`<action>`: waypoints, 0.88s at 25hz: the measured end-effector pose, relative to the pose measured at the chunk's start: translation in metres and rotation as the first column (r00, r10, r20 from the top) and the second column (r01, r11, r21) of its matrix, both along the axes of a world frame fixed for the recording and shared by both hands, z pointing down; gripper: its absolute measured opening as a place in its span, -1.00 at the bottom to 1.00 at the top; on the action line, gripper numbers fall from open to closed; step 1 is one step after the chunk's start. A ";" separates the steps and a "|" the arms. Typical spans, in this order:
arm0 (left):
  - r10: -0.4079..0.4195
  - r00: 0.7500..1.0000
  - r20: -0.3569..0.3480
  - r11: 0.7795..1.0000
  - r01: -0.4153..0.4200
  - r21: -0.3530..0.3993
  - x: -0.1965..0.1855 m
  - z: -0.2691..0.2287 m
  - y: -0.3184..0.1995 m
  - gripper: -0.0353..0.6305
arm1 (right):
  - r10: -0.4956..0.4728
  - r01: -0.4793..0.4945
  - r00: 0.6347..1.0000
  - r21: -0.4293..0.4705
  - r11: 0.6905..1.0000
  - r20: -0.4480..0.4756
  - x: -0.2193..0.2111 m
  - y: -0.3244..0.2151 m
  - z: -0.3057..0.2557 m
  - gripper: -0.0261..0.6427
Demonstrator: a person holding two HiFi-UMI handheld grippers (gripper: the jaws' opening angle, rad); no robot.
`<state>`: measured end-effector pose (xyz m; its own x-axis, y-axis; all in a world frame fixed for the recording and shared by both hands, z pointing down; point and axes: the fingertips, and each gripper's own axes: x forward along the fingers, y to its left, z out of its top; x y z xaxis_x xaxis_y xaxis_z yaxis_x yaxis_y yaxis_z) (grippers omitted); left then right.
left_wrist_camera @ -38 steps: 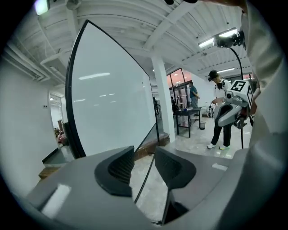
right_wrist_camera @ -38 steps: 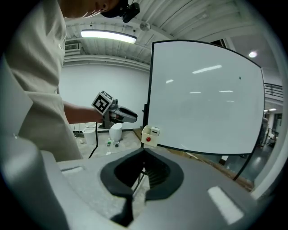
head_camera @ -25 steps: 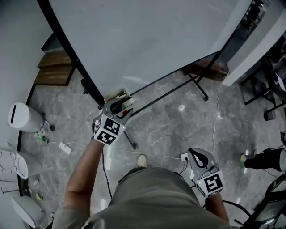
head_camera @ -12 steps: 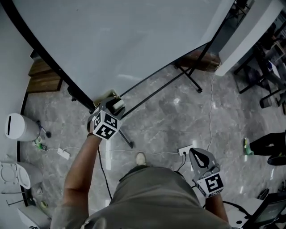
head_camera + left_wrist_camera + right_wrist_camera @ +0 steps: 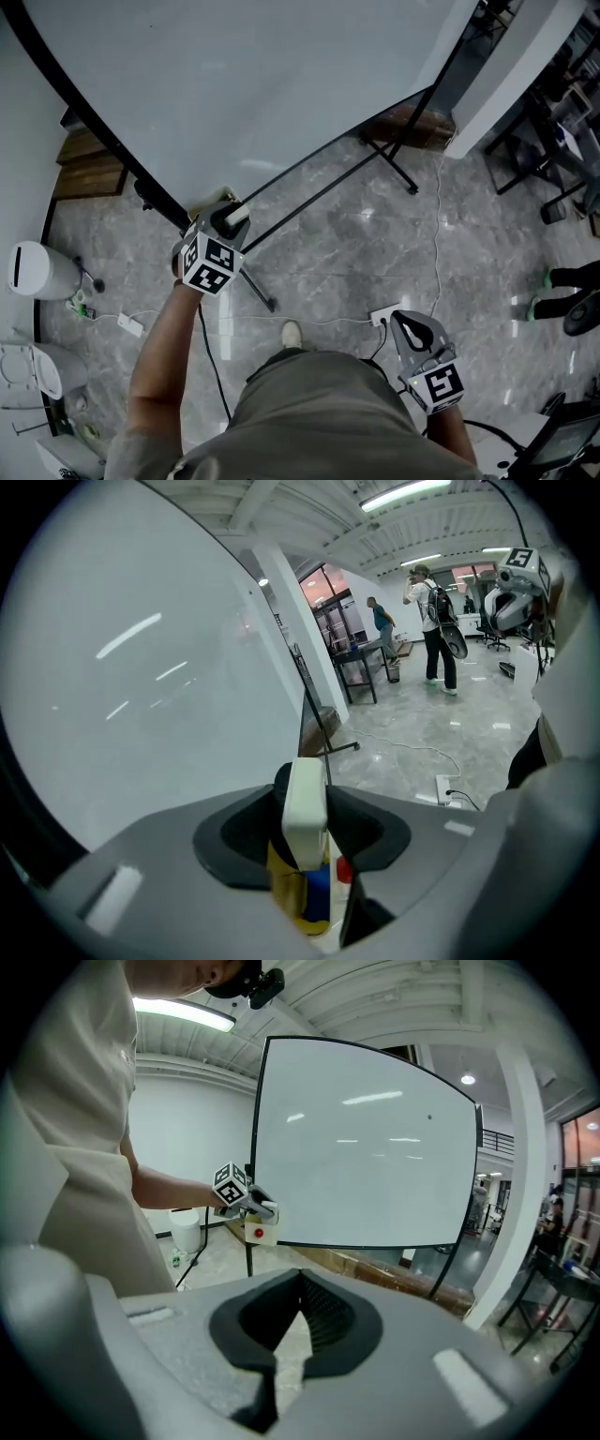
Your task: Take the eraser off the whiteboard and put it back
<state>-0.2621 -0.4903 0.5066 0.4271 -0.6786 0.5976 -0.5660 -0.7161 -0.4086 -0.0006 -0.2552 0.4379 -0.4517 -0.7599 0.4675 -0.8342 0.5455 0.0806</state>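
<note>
Looking down through the head view, I have the left gripper (image 5: 228,218) reaching out at ten o'clock to the bottom corner of the large white whiteboard (image 5: 262,84), which stands in a black frame on thin black legs over the grey marbled floor (image 5: 356,253). In the left gripper view the cream rectangular eraser (image 5: 306,810) stands upright between the jaws, which have just been closing on it; both dark pads now lie against its sides. Yellow, blue and red patches show just below the cream block. From the right gripper view the eraser sits at the board's seven o'clock corner, over the lower frame edge, a red dot on its face; I cannot tell whether it touches the board. The right gripper (image 5: 411,324) hangs low at five o'clock beside my hip, well apart from the board, its jaws pressed together with nothing between them. A white power strip (image 5: 384,317) lies on the floor just beyond it.
</note>
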 end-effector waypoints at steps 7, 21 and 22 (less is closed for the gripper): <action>-0.058 0.998 -0.037 0.990 0.062 0.130 0.010 -0.055 0.025 -0.39 | -0.042 0.042 0.999 0.014 0.999 0.014 0.022 0.023 -0.001 -0.92; -0.131 0.961 -0.242 0.944 0.196 0.267 0.047 -0.166 0.183 -0.39 | -0.207 0.205 0.978 0.059 0.977 0.039 0.060 0.089 0.000 -0.92; -0.135 0.959 -0.251 0.940 0.204 0.274 0.050 -0.172 0.198 -0.39 | -0.220 0.217 0.975 0.059 0.974 0.043 0.062 0.094 0.001 -0.92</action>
